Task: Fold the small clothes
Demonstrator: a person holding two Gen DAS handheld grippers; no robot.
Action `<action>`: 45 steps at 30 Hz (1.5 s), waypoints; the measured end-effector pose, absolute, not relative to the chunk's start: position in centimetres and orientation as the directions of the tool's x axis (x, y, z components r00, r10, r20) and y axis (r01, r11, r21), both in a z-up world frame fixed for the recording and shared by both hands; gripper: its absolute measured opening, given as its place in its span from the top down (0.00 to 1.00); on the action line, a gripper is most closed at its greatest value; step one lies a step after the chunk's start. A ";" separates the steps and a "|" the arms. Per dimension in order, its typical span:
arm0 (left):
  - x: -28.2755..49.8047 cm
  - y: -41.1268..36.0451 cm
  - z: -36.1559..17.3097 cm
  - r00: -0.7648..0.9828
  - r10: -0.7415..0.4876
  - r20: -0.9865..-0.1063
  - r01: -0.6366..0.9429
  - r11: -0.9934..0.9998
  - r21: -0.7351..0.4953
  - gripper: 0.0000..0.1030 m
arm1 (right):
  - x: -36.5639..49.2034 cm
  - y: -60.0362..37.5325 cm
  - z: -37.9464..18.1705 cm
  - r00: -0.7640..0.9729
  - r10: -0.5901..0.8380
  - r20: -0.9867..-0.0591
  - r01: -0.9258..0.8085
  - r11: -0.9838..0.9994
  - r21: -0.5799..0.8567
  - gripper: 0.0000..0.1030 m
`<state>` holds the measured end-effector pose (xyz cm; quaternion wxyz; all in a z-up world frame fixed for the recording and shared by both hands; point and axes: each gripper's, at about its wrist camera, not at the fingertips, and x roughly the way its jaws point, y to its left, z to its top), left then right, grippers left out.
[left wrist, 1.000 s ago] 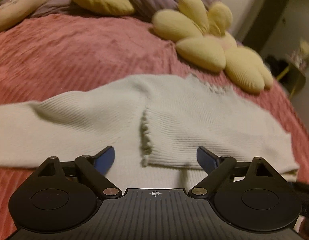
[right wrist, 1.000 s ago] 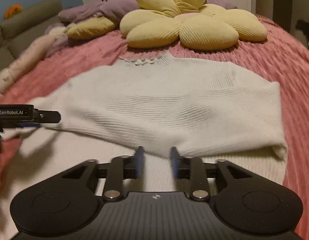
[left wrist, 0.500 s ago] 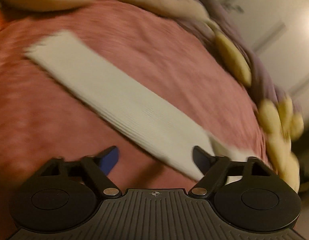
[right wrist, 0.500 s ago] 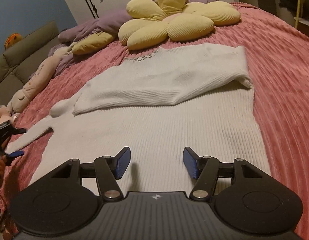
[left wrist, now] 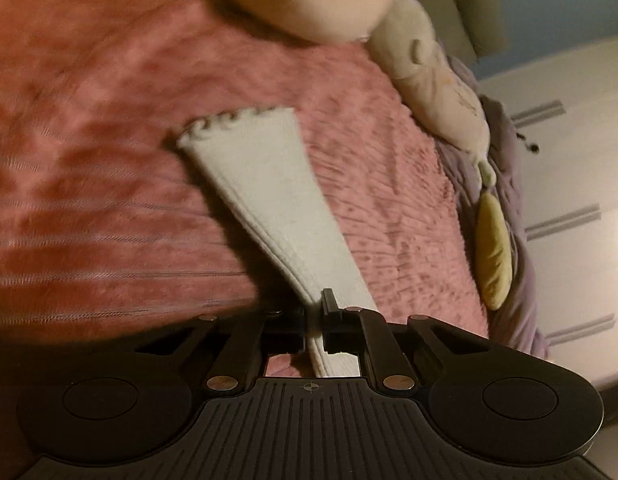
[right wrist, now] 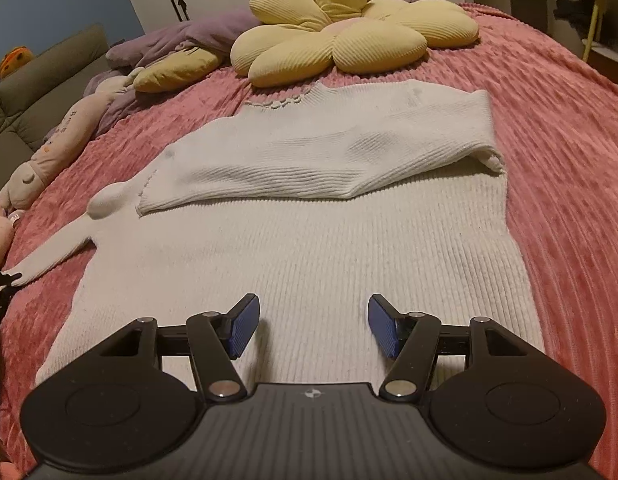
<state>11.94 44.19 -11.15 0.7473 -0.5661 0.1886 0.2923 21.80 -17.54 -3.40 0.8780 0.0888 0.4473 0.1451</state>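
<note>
A white ribbed sweater (right wrist: 309,240) lies flat on the pink bedspread (right wrist: 569,140), its right sleeve folded across the chest. Its left sleeve (left wrist: 265,200) stretches out to the left, ruffled cuff at the far end. My left gripper (left wrist: 315,312) is shut on that sleeve partway along it; in the right wrist view it shows at the left edge (right wrist: 1,284). My right gripper (right wrist: 311,326) is open and empty, just above the sweater's lower body near the hem.
A yellow flower cushion (right wrist: 341,32) and purple blanket (right wrist: 181,40) lie at the head of the bed. Plush toys (left wrist: 441,80) lie along the left side, beside a grey sofa (right wrist: 37,88). White wardrobe doors stand behind.
My left gripper swung left to the outstretched sleeve and shut on it. My right gripper opened and drew back toward the hem.
</note>
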 end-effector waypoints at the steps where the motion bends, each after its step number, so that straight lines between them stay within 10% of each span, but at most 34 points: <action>1: 12.1 43.8 -10.4 0.748 0.236 -0.620 -0.663 0.244 -0.708 0.91 | 21.8 -17.4 -3.4 0.558 0.332 -0.760 -0.176 0.943 0.283 0.42; 12: 23.3 20.1 1.3 0.867 -0.145 -0.477 -0.122 0.866 -0.485 0.90 | 21.5 -18.9 -3.0 0.595 0.342 -0.727 -0.132 0.934 0.331 0.42; 14: 24.9 14.4 0.9 0.829 -0.220 -0.514 -0.014 0.911 -0.413 0.79 | 21.4 -19.3 -2.7 0.601 0.346 -0.720 -0.127 0.931 0.341 0.42; 16: 25.5 9.9 -0.4 0.795 -0.237 -0.559 0.048 0.942 -0.331 0.42 | 21.4 -19.8 -2.4 0.611 0.349 -0.711 -0.129 0.929 0.346 0.42; 17: 25.4 8.6 -1.2 0.783 -0.241 -0.573 0.061 0.947 -0.314 0.44 | 21.4 -20.0 -2.2 0.616 0.348 -0.707 -0.128 0.930 0.345 0.42; 39: 20.3 14.5 -6.4 0.720 -0.123 -0.683 -0.179 0.918 -0.353 0.37 | 35.7 -11.7 -4.1 0.533 0.516 -0.671 -0.290 0.856 0.428 0.42; 43: 20.3 14.4 -6.3 0.722 -0.123 -0.681 -0.182 0.916 -0.358 0.34 | 36.2 -10.5 -5.1 0.514 0.520 -0.682 -0.294 0.854 0.430 0.85; 45: 20.4 14.5 -6.2 0.723 -0.120 -0.680 -0.182 0.917 -0.356 0.34 | 35.8 -10.4 -4.7 0.526 0.529 -0.665 -0.317 0.848 0.424 0.90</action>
